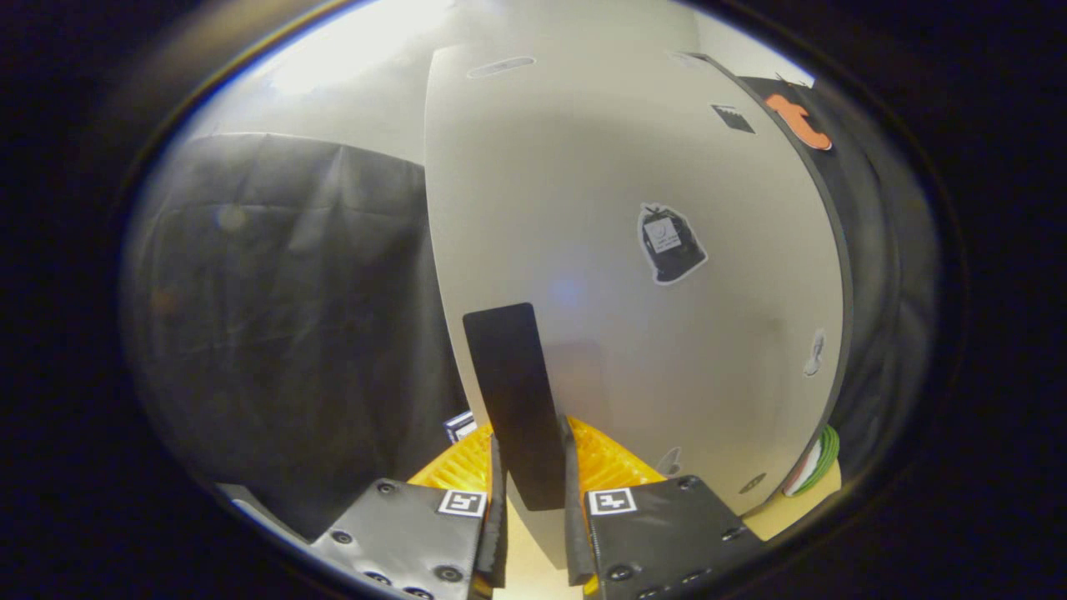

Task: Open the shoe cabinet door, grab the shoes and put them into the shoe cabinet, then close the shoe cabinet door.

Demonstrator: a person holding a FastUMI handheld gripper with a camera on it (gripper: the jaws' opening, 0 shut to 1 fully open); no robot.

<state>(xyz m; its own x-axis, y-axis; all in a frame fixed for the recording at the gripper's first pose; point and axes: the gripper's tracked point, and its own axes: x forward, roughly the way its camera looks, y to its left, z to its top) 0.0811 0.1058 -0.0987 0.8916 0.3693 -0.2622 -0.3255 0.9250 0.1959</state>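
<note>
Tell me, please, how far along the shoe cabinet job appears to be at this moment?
Nothing looks finished yet. In hand: the gripper has its jaws closed on the black handle of the white cabinet door, so this is a door step, opening or closing. No shoes appear here, so what remains cannot be judged.

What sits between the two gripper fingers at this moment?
In the gripper view, the cabinet door's black handle stands between the fingers, which close on both its sides, against the white door.

Handle (517, 400) lower end hidden btwn gripper (533, 508) fingers; door (633, 275) stickers unreadable.
</note>
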